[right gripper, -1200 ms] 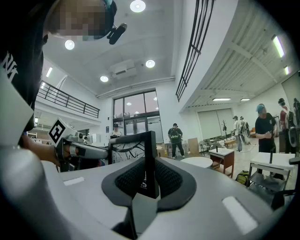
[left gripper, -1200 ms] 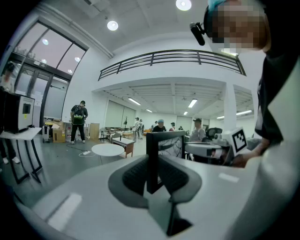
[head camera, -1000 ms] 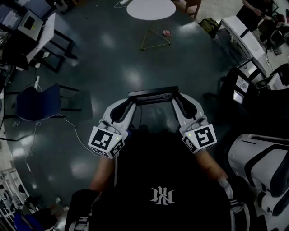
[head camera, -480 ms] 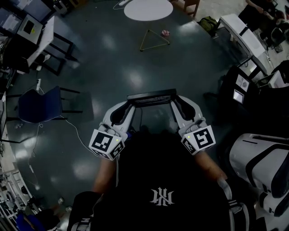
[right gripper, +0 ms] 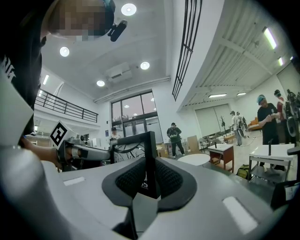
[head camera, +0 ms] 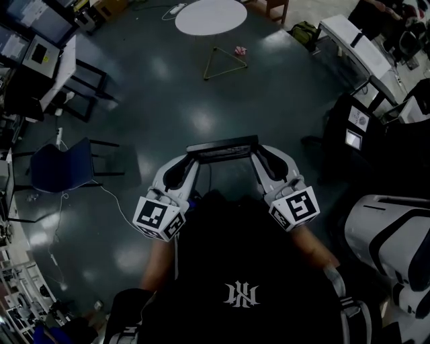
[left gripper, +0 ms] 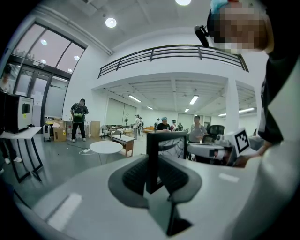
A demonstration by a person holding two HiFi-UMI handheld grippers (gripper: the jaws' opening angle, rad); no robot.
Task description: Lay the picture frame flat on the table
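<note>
A black picture frame (head camera: 223,147) hangs in the air over the dark floor, seen edge-on from above in the head view. My left gripper (head camera: 191,160) is shut on its left side and my right gripper (head camera: 258,156) is shut on its right side. In the left gripper view the frame's black edge (left gripper: 153,154) stands upright between the padded jaws of the left gripper (left gripper: 154,177). The right gripper view likewise has the frame's edge (right gripper: 151,157) clamped in the right gripper (right gripper: 149,182). The person's dark torso hides the frame's near side.
A round white table (head camera: 210,16) stands far ahead, with a yellow triangular stand (head camera: 224,62) on the floor before it. A blue chair (head camera: 57,164) and desks (head camera: 50,64) are at the left. White desks (head camera: 356,47) and a white machine (head camera: 390,235) line the right. People stand in the distance.
Both grippers keep their hold on the frame. The head view has shifted slightly, so the round table and floor items sit a little further left and lower.
</note>
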